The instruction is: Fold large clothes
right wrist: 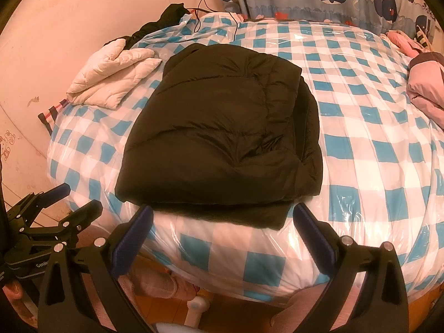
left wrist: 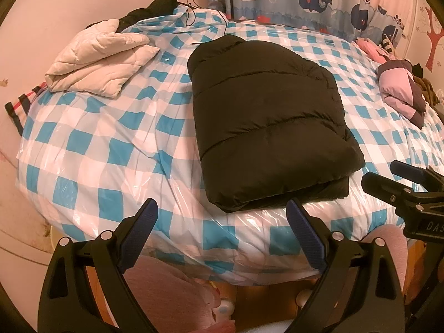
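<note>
A black jacket point(left wrist: 266, 127) point(right wrist: 222, 130) is lying folded into a thick rectangle on the checked bed point(left wrist: 91, 149) point(right wrist: 369, 149), its near edge reaching the bed's near edge. The left gripper point(left wrist: 222, 230) point(right wrist: 66, 202) is hovering at the near side with its jaws spread wide, gripping nothing. The right gripper point(right wrist: 222, 236) point(left wrist: 388, 177) is hovering just to its right, jaws likewise apart and empty. A folded cream jacket point(left wrist: 97, 61) point(right wrist: 111, 80) is lying at the far left, and a pink garment point(left wrist: 399, 86) point(right wrist: 427, 88) is sitting at the far right.
</note>
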### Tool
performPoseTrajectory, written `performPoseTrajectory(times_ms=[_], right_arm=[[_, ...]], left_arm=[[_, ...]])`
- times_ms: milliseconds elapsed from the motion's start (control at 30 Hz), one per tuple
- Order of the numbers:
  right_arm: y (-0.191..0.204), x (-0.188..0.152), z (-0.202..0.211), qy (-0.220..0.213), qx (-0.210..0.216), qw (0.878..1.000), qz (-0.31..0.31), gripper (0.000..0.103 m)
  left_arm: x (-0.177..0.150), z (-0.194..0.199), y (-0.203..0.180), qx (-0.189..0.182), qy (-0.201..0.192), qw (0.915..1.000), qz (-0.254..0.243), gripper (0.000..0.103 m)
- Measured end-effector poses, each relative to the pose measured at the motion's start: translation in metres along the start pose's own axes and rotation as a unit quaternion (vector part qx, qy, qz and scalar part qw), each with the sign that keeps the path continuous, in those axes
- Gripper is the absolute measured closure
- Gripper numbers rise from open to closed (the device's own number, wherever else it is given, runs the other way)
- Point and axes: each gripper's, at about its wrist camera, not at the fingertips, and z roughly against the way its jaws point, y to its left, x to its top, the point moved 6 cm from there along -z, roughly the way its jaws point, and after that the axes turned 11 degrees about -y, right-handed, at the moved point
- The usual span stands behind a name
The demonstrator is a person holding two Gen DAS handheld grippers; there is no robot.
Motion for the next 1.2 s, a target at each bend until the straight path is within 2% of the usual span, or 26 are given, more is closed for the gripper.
performPoseTrajectory(times_ms=[233, 333, 567, 667, 833, 933, 1000, 1033, 1133, 1200], right_arm=[[0.000, 0.000, 0.000, 0.000, 0.000, 1.000, 0.000, 0.006], [-0.002, 0.002, -0.002, 0.001, 0.000, 1.000, 0.000, 0.006], [0.000, -0.002, 0.002, 0.002, 0.000, 1.000, -0.003, 0.006], [-0.001, -0.002, 0.002, 0.003, -0.001, 1.000, -0.003, 0.006], [0.002, -0.011, 0.006, 0.005, -0.001, 1.000, -0.006, 0.006], [-0.005, -0.011, 0.002, 0.008, 0.000, 1.000, -0.007, 0.006], [-0.004, -0.014, 0.004, 0.009, 0.000, 1.000, -0.009, 0.006], [-0.007, -0.010, 0.002, 0.010, 0.001, 1.000, -0.010, 0.006], [-0.008, -0.009, 0.002, 0.010, 0.001, 1.000, -0.010, 0.006], [-0.007, -0.011, 0.003, 0.010, 0.001, 1.000, -0.011, 0.006]], left_arm=[[0.000, 0.000, 0.000, 0.000, -0.001, 1.0000, 0.001, 0.013], [-0.002, -0.002, -0.003, -0.005, 0.012, 0.9999, 0.000, 0.013], [-0.004, -0.007, -0.004, 0.006, 0.017, 0.9998, -0.010, 0.013], [-0.005, -0.008, -0.005, 0.000, 0.021, 0.9998, -0.006, 0.008], [-0.008, -0.011, -0.007, -0.033, 0.031, 0.9988, 0.016, 0.008], [-0.008, -0.009, -0.006, -0.070, 0.022, 0.9965, 0.041, 0.008], [-0.007, -0.008, -0.005, -0.079, 0.016, 0.9952, 0.054, 0.008], [-0.007, -0.007, -0.006, -0.078, 0.013, 0.9953, 0.055, 0.008], [-0.006, -0.005, -0.006, -0.044, -0.002, 0.9984, 0.036, 0.008], [-0.007, -0.007, -0.008, -0.035, 0.005, 0.9990, 0.027, 0.008]])
